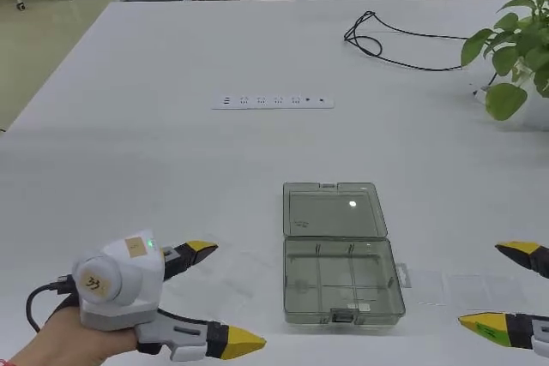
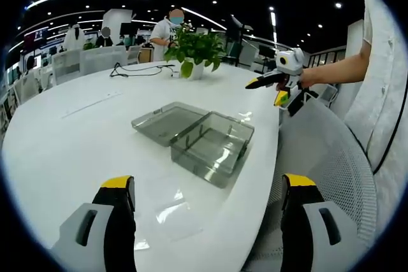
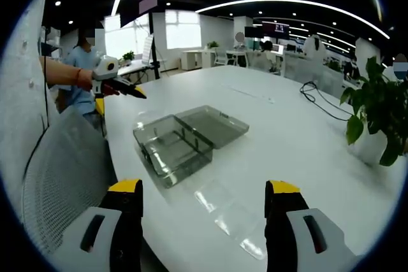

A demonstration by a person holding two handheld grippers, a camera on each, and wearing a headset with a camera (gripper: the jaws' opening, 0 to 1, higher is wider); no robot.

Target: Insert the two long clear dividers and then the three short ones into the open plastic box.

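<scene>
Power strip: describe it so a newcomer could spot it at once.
On the white table, look beyond the open smoky plastic box toward the far edge. The power strip lies flat there, a thin white bar with a row of sockets, nearly blending in, unlike the black cable to its right.

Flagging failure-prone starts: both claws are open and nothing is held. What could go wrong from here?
1. The clear dividers ahead of the right claw lie flat on the white table and barely show, so it may push them rather than pinch them.
2. The open box sits near the table's front edge; a hard press while seating a divider might shove it off.
</scene>
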